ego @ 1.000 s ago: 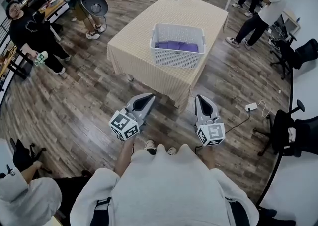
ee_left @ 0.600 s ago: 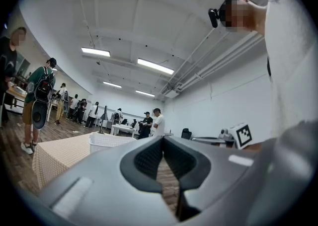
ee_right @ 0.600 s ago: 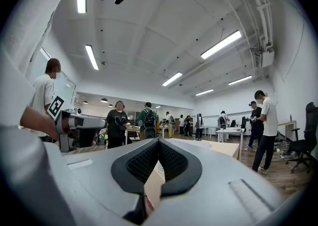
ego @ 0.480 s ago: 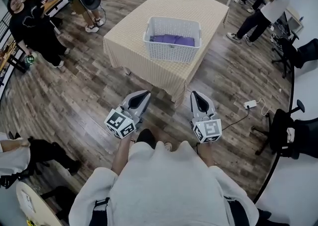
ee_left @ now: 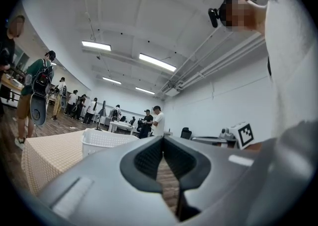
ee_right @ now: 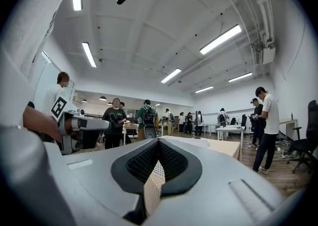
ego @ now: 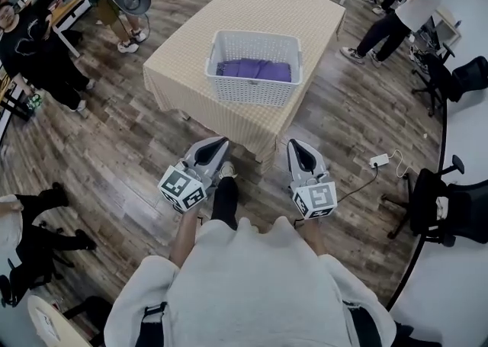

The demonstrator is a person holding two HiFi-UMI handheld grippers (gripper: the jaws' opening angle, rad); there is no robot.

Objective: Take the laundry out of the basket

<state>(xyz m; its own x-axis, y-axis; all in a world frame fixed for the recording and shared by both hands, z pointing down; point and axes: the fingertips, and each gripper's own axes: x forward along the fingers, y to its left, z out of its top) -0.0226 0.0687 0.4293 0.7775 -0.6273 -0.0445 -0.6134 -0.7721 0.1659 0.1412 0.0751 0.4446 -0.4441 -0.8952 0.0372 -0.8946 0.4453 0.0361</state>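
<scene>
Laundry (ego: 254, 69), a purple fold, lay in the white basket (ego: 252, 92) on the counter (ego: 263, 10) in our head view, with nothing lifted out. We stood well short of it, with the left claw (ego: 219, 143) and right claw (ego: 296, 147) low before us. In the left gripper view our claw was pinched together and empty, the basket ahead to its left. In the right gripper view that claw was likewise closed on nothing. We judged the whole task undone: approach, reach in, grasp, lift.
</scene>
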